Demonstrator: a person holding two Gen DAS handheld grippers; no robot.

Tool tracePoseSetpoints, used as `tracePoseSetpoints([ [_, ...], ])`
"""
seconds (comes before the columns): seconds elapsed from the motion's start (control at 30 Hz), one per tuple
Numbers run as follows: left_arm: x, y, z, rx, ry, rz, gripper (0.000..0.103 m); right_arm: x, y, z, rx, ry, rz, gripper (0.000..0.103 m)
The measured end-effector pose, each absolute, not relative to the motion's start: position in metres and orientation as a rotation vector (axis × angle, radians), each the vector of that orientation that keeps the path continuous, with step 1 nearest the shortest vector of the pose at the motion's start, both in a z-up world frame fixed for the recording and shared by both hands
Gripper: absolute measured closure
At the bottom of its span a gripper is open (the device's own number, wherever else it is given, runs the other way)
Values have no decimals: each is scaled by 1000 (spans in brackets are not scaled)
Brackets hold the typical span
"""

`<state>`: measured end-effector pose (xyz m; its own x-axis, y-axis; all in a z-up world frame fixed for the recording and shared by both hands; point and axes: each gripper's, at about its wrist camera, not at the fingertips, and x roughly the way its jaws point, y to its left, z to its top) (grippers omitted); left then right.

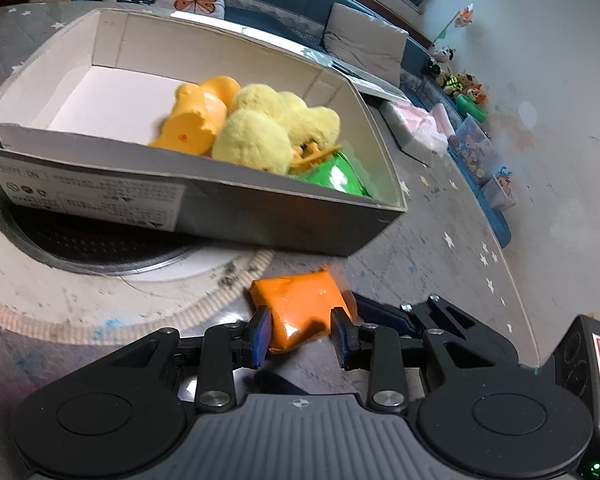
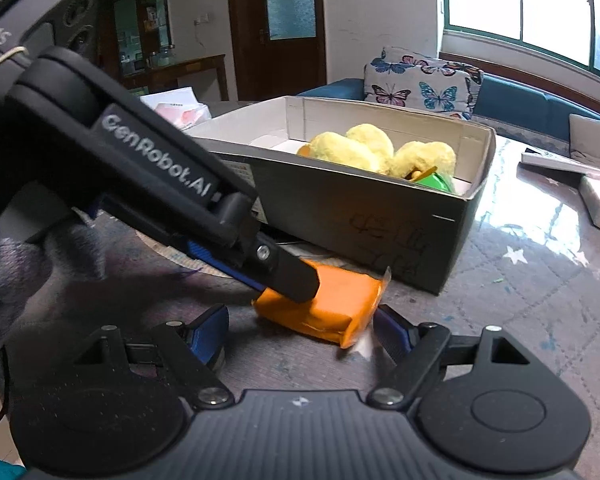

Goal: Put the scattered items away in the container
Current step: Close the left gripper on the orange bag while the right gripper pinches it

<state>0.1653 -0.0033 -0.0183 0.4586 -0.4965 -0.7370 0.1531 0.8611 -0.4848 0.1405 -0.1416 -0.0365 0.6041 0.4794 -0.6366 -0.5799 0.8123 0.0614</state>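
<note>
Right now we see two handheld grippers meeting over one small orange packet [image 1: 304, 312] that lies on the patterned tabletop [image 1: 440, 248], just in front of the near wall of an open cardboard box [image 1: 204, 216]. Our left gripper [image 1: 300, 332] is clenched on the packet: its blue pads [image 1: 262, 330] press against the two short sides, and the wrapper dents slightly between them. In the right wrist view the same gripper reaches in from the upper left and sits on top of the packet [image 2: 332, 304]. Our right gripper [image 2: 300, 332] is released, its jaws standing wide on either side of the packet, with the right-hand blue finger [image 2: 392, 330] close to the crimped end of the wrapper; whether it touches, we cannot tell.

The box already holds a fluffy yellow plush toy [image 1: 268, 128], an orange plastic toy [image 1: 200, 116] and something shiny and green [image 1: 336, 176] in the near corner. Much of its white floor on the left is bare.

We judge the packet to be light and somewhat soft, wrapped in glossy film that could slip under smooth pads. Its body gives a firmer hold than the thin sealed edges, which would likely crumple or slide. A grasp across the short width, at mid-length, looks the safest way to lift it over the box wall.
</note>
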Motion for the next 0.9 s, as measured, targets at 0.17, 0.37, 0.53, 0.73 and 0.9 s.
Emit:
tracePoseSetpoints([
  [0.17, 160, -12, -20, -375, 1044, -453, 69, 141, -148, -38, -157, 687, 594, 21],
  [0.37, 159, -13, -10, -327, 1024, -457, 69, 140, -150, -38, -175, 680, 586, 22],
  [0.53, 163, -7, -3, -335, 984, -460, 68, 141, -150, -38, -178, 675, 576, 27],
  [0.73, 170, -17, -6, -267, 998, -505, 68, 141, -153, -36, -176, 676, 580, 33],
  [0.9, 170, -30, -4, -98, 982, -566, 68, 143, -153, -37, -186, 677, 588, 33],
])
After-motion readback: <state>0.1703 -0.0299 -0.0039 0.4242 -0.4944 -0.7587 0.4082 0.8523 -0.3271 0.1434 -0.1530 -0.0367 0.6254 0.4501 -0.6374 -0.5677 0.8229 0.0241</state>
